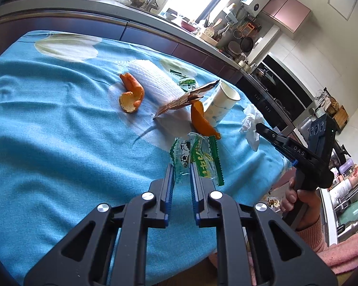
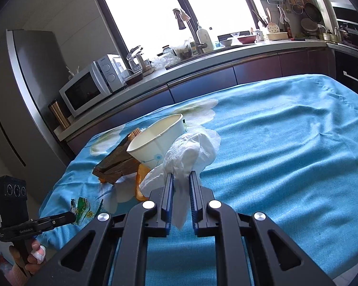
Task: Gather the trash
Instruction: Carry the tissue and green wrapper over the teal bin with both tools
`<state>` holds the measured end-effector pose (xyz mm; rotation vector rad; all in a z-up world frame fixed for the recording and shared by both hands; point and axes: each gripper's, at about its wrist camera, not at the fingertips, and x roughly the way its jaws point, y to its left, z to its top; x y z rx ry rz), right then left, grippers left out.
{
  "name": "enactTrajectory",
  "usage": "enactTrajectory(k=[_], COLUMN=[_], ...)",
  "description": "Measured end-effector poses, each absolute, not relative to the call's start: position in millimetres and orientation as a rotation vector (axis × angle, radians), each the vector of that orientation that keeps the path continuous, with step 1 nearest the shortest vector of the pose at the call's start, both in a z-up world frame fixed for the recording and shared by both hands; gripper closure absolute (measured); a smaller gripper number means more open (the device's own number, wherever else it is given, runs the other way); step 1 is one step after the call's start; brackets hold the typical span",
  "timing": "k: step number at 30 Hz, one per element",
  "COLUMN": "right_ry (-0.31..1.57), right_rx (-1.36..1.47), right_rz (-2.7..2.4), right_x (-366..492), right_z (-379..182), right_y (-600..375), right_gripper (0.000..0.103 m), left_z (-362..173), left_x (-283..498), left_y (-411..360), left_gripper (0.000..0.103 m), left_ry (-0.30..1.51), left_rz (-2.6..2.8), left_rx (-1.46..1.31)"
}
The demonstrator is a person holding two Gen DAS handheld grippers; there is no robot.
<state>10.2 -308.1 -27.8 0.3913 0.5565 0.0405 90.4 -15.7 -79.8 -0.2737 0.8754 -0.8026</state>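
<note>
Trash lies on a table under a blue cloth. My left gripper has its jaws partly open around a clear green-printed wrapper, not clamped on it. Beyond lie an orange peel, a second peel, a brown wrapper, a tipped white paper cup and white foam netting. My right gripper has its jaws partly open around a crumpled white tissue, which also shows in the left wrist view. The cup and the brown wrapper lie just behind the tissue.
A second green wrapper lies at the back. A kitchen counter with a microwave, sink tap and dishes runs behind the table. A fridge stands left. The table's near edge drops off by my right hand.
</note>
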Motion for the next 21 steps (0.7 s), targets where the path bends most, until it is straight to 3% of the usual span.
enactTrajectory(k=[21], right_ry=[0.527], right_rx=[0.291], right_rz=[0.333], right_x=[27.6], right_z=[0.8], right_y=[-211.0], right_gripper=[0.091], left_z=[-49.2], left_x=[69.7], left_y=[60.9], left_gripper=[0.089], left_ry=[0.756], left_rz=[-0.656], left_rx=[-0.312])
